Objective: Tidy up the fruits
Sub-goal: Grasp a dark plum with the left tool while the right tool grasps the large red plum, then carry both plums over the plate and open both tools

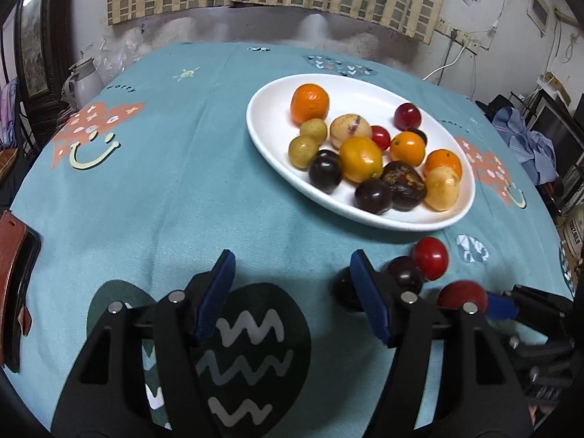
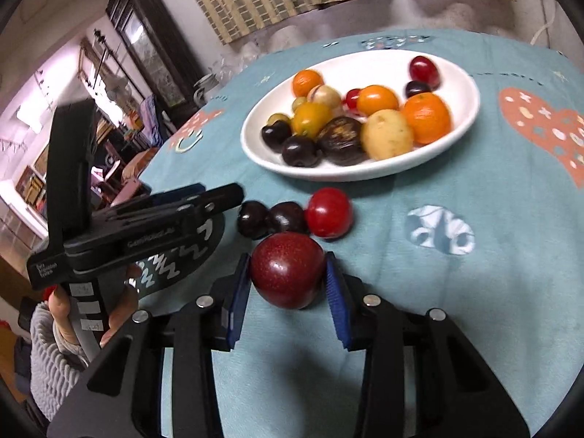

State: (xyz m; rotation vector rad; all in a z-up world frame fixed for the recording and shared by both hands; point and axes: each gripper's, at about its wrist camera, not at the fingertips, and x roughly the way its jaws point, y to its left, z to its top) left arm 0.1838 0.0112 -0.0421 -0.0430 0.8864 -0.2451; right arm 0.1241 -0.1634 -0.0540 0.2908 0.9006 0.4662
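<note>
A white oval plate (image 1: 266,138) (image 2: 471,109) holds several fruits: oranges, yellow fruits, dark plums and small red ones. On the teal tablecloth in front of it lie two dark plums (image 2: 272,219) (image 1: 403,273) and a red tomato (image 2: 328,211) (image 1: 430,257). My right gripper (image 2: 288,284) is shut on a dark red plum (image 2: 286,273) (image 1: 461,294) just above the cloth, beside that group. My left gripper (image 1: 292,292) is open and empty over the cloth, left of the loose fruits; it also shows in the right wrist view (image 2: 204,197).
A brown leather case (image 1: 14,273) lies at the table's left edge. A white kettle (image 1: 85,76) stands off the far left edge. A wall with a curtain is behind; a dark cabinet (image 2: 153,47) and clutter lie to the left.
</note>
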